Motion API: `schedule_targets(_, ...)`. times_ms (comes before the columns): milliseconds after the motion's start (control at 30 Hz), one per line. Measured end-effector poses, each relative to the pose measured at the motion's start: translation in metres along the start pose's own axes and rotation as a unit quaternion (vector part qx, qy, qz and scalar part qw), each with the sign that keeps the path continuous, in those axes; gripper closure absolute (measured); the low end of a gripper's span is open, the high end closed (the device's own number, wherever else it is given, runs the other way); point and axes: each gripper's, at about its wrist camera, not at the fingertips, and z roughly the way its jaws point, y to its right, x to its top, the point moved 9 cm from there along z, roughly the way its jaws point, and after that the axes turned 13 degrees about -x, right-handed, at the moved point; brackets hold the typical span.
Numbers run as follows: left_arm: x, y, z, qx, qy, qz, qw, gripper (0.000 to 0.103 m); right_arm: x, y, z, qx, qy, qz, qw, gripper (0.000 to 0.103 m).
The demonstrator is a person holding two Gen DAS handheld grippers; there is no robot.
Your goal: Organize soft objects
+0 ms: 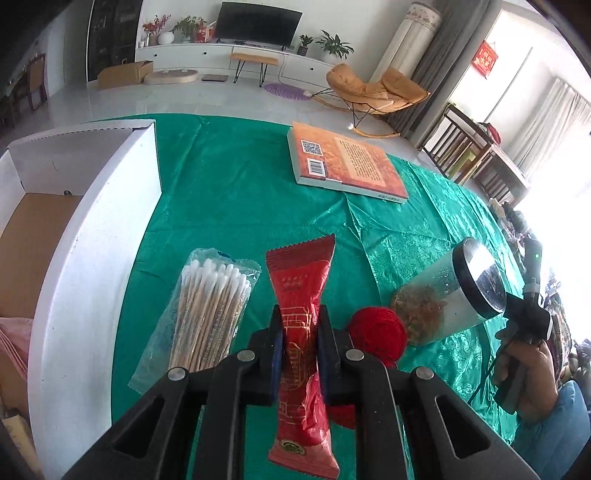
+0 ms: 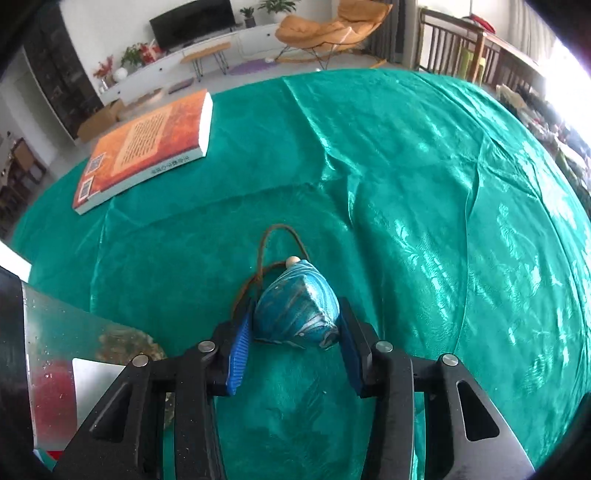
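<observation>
Home living room, I'm working at a counter (image 1: 236,192) draped in shiny green cloth. Behind it: a flat TV (image 1: 258,22) on a long white low cabinet (image 1: 207,55), potted plants (image 1: 334,44) and a red flower arrangement (image 1: 155,26) along the top. Small wooden bench (image 1: 253,59) on hairpin legs in front of the cabinet, purple round mat (image 1: 286,89) on a pale tiled floor. Tan cushioned rocking lounge chair (image 1: 373,90) by grey curtains (image 1: 436,55), with a tall white standing air conditioner (image 1: 410,37) in the corner. Red paper decoration (image 1: 487,59) on the bright window side, dark wooden furniture (image 1: 469,147) below. Cardboard box (image 1: 125,74) on the floor. Domestic, lived-in.
</observation>
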Motion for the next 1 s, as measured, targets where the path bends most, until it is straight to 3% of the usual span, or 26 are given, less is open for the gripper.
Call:
schedule_targets(233,0.006,0.008,-0.005,-0.018,0.003,-0.012,0.9998,0.088,0.009,0.014,-0.043,0.018,0.026,0.007,0.999,0.058)
schedule_targets(400,0.011,0.024,-0.013,-0.034,0.009,-0.003,0.9994,0.088,0.014,0.011,-0.075,0.017,0.036,-0.008,0.999,0.058)
schedule_targets(600,0.019,0.03,-0.044,-0.051,0.032,0.0,0.9982,0.088,0.016,-0.007,-0.13,0.035,0.077,-0.031,0.996,0.058)
schedule_targets(833,0.012,-0.017,-0.123,-0.029,0.071,-0.004,0.9971,0.088,-0.012,-0.099,-0.206,0.097,0.121,-0.125,0.98,0.058)
schedule_targets(1000,-0.006,-0.082,-0.199,0.033,0.102,-0.02,0.9941,0.088,-0.062,-0.209,-0.261,0.196,0.125,-0.19,0.954,0.058)
